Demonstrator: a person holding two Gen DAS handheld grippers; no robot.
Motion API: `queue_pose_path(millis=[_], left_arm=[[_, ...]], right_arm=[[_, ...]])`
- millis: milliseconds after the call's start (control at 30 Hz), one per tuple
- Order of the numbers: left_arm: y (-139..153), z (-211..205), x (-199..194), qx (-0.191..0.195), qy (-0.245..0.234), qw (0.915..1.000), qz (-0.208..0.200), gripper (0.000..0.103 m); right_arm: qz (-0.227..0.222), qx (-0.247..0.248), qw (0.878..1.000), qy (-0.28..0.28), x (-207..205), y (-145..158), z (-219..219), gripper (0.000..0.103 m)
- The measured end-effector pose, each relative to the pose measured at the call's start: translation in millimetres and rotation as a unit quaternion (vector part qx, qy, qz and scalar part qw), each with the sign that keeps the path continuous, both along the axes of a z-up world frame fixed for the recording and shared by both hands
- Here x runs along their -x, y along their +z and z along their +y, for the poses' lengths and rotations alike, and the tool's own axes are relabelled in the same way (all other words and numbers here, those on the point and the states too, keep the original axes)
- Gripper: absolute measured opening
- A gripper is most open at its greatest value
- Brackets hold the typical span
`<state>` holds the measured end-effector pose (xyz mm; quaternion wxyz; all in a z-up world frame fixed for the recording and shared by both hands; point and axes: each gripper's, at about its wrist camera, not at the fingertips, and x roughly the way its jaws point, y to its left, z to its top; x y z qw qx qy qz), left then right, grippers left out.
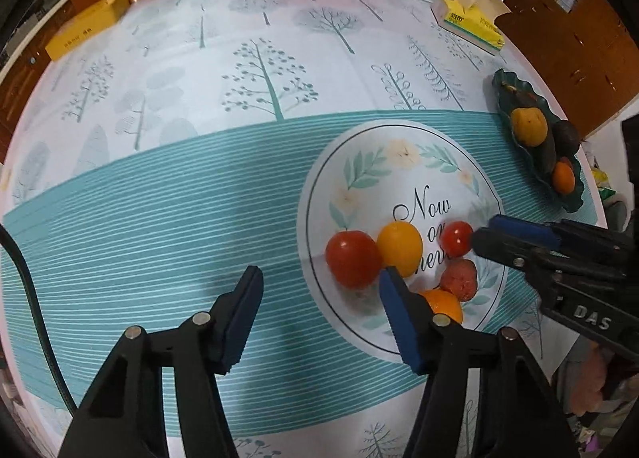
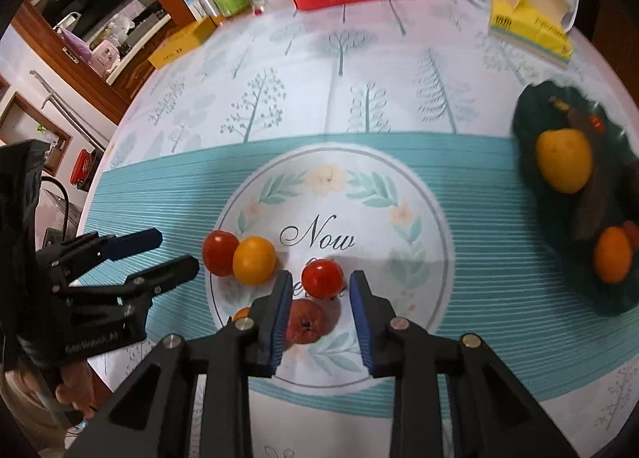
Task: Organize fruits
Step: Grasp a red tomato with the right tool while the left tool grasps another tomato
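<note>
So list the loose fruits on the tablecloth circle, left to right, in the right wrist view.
Large red tomato → yellow tomato → small red tomato. The wrinkled red fruit and the orange piece near the left pad are left out, partly hidden.

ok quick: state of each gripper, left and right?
Left gripper: open, nothing between the jaws.
Right gripper: open but narrow; the small round red tomato sits between its tips, with no pad contact visible.
</note>
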<state>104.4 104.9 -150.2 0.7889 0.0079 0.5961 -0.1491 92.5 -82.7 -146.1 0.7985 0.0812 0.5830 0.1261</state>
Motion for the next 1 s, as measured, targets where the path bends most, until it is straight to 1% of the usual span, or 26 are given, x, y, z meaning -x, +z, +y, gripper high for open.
queue_pose_path(millis=[100,133,233,333,467,633,833,1000], left_arm=[[-7,-3,-3,0.007,-0.004,0.9999,0.011,0.052],[-10,-4,-4,0.006,-0.005,0.9999,0.015,0.048],[-12,-4,-7,0.020,-0.007,0.9996,0.021,0.047],[-12,-5,-10,0.023,-0.008,0.9995,0.018,0.046],[-15,-10,-15,0.031,-0.009,0.9992,0.024,0.046],[-17,-18,-19,0.032,-0.014,0.9991,0.024,0.046],[-17,-19,-23,0.041,-0.008,0.9987,0.028,0.040],[-18,-17,-20,0.042,-0.006,0.9987,0.029,0.040]], right_arm=[[0.014,-0.011,1.000,-0.002,-6,-9,2,0.027],[0.018,-0.011,1.000,-0.001,-7,-12,3,0.027],[0.018,-0.002,1.000,0.004,-9,-15,6,0.026],[0.020,0.004,1.000,0.007,-11,-17,5,0.026],[0.019,0.003,1.000,0.011,-13,-19,6,0.026],[0.018,0.002,1.000,0.016,-16,-20,6,0.026],[0.021,0.001,0.999,0.025,-18,-20,7,0.027],[0.021,0.002,0.999,0.031,-17,-21,7,0.027]])
